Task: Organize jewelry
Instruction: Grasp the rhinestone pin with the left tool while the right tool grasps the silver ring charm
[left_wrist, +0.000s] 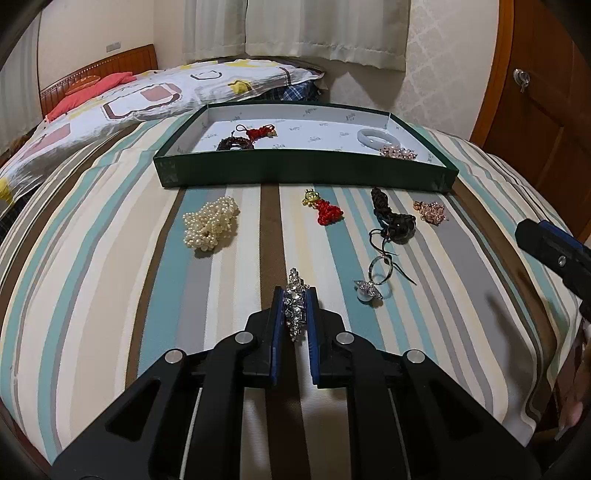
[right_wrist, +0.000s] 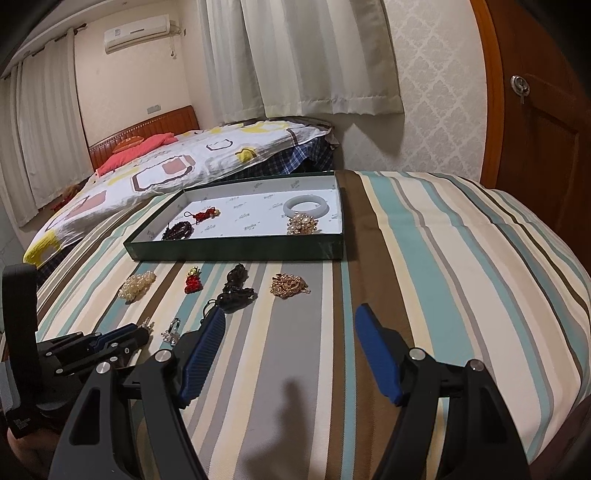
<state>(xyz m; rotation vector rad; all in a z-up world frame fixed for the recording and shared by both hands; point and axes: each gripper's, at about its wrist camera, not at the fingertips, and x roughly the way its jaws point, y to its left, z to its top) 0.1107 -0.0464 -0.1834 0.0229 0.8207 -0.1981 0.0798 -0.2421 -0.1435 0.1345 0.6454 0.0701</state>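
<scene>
A striped cloth (left_wrist: 110, 258) in teal, cream, grey and brown covers the surface. Beyond it on the left lies a bed with a patterned quilt (right_wrist: 166, 166), a red pillow (right_wrist: 140, 146) and a wooden headboard (right_wrist: 147, 125). Pale curtains (right_wrist: 295, 55) hang at the far wall, an air conditioner (right_wrist: 136, 33) sits high on the left, and a wooden door (right_wrist: 535, 129) stands on the right.

A shallow green tray (left_wrist: 295, 170) lies at the far side of the cloth. Its white lining bears small repeated printing, too small to read. Inside are a white bangle (left_wrist: 373, 136), a red knot charm (left_wrist: 258, 131), dark beads (left_wrist: 232, 144) and a gold cluster (left_wrist: 397, 151).

On the cloth near the tray lie a pearl bunch (left_wrist: 210, 221), a second red charm (left_wrist: 325, 210), a dark cord piece (left_wrist: 391, 218) and a rose-gold piece (left_wrist: 430, 212).

The left gripper (left_wrist: 295, 295) is clamped on a rhinestone piece (left_wrist: 295, 306) at the near middle. A pearl ring (left_wrist: 369, 291) lies just right of it. The right gripper (right_wrist: 291, 321) hangs spread wide, holding nothing.
</scene>
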